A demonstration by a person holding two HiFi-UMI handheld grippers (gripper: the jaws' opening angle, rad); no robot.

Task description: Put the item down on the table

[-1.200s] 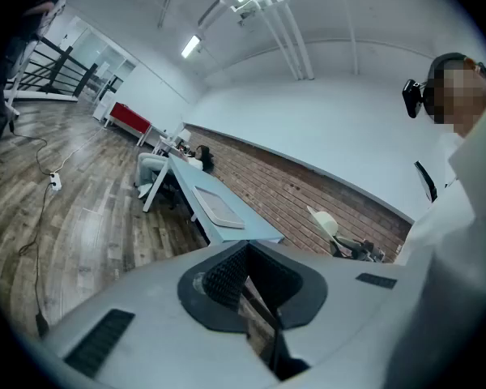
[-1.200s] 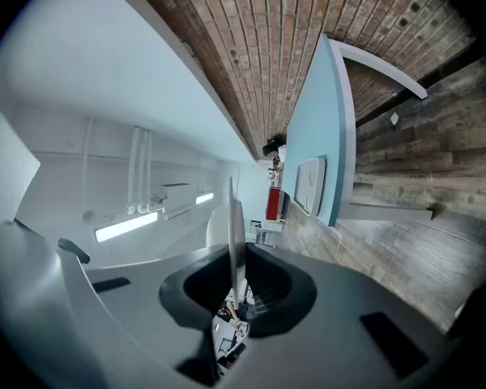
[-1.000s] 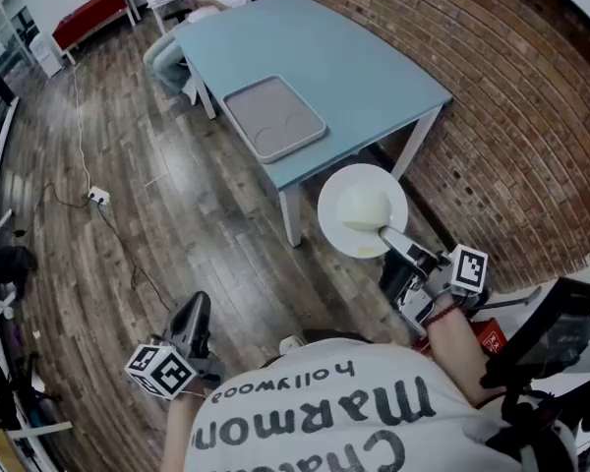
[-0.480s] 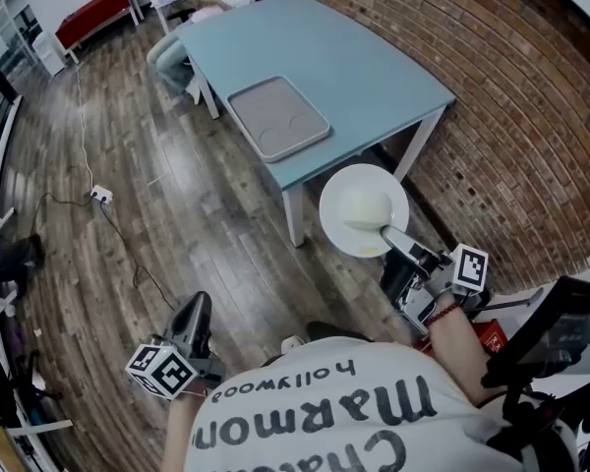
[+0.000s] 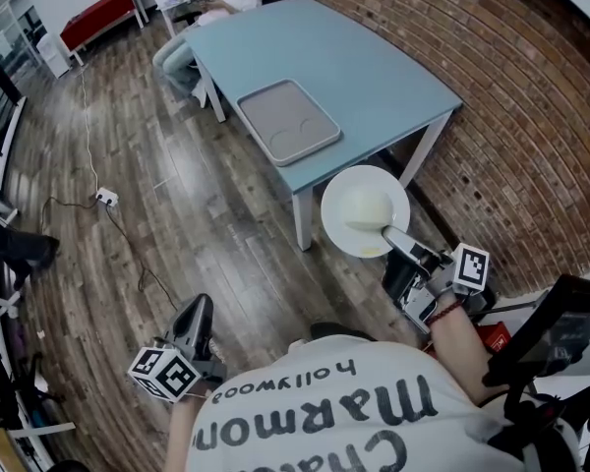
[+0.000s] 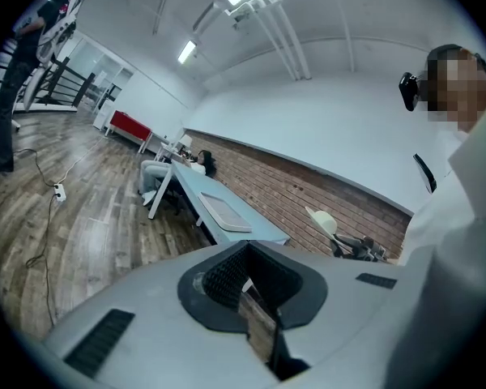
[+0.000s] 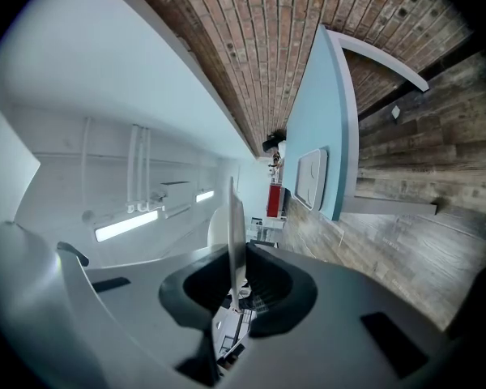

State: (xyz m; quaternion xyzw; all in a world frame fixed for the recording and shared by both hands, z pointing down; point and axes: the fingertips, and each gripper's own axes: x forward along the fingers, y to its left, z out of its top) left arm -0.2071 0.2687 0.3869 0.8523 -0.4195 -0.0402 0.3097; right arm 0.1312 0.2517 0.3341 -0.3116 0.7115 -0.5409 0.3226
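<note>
A light-blue table (image 5: pixel 374 67) stands on the plank floor (image 5: pixel 177 214); a grey tray (image 5: pixel 288 121), seemingly with round recesses, lies on it.

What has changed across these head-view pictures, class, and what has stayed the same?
The blue rectangular table with its grey tray has drifted slightly rightward in view. The right gripper stays clamped on the round white plate; the left gripper stays low, shut.

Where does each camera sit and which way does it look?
Head view: on the person's head, looking steeply down at the table; shirt, left gripper and right gripper show.
Left gripper view: on the left gripper, looking level at the table; its shut fingers show.
Right gripper view: on the right gripper, rolled sideways, looking along the plate its fingers clamp.
All share the table and tray.
</note>
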